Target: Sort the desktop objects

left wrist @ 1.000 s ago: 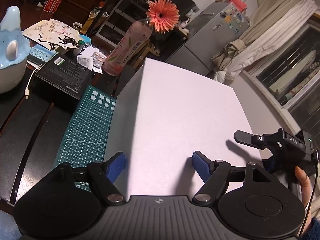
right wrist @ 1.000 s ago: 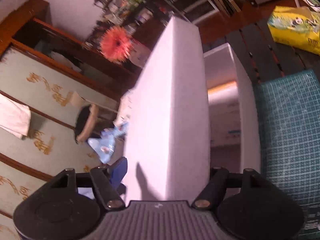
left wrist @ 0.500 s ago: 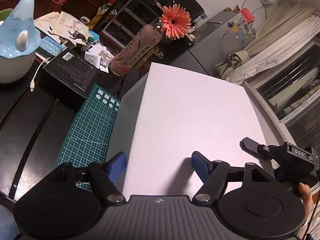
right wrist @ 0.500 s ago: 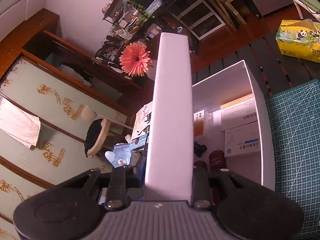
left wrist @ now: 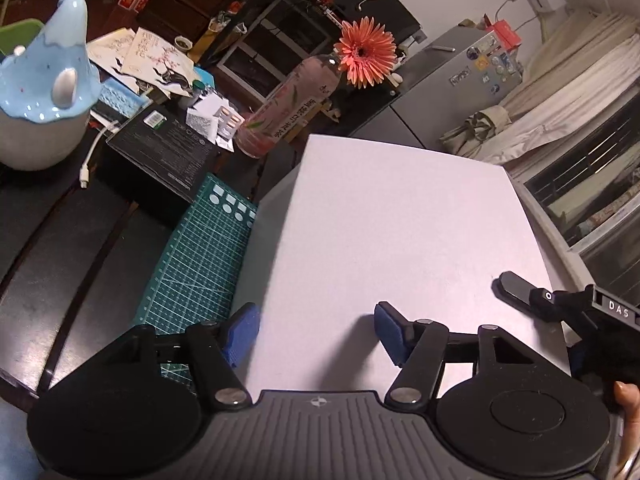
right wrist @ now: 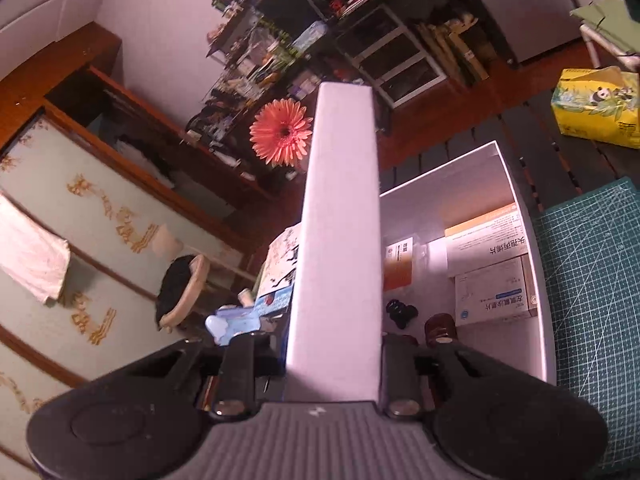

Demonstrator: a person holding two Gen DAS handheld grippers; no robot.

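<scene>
White flat cardboard lid (right wrist: 340, 240), centre frame, is pinched by your closing right gripper (right wrist: 334, 360); your left gripper (left wrist: 316, 330) closes astride its edge.

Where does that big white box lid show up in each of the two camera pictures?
Left wrist view: the white lid fills the centre and right as a broad flat face.
Right wrist view: the white lid stands edge-on as a tall central strip, beside the open white box.
Shared landmark: the orange gerbera flower.
</scene>
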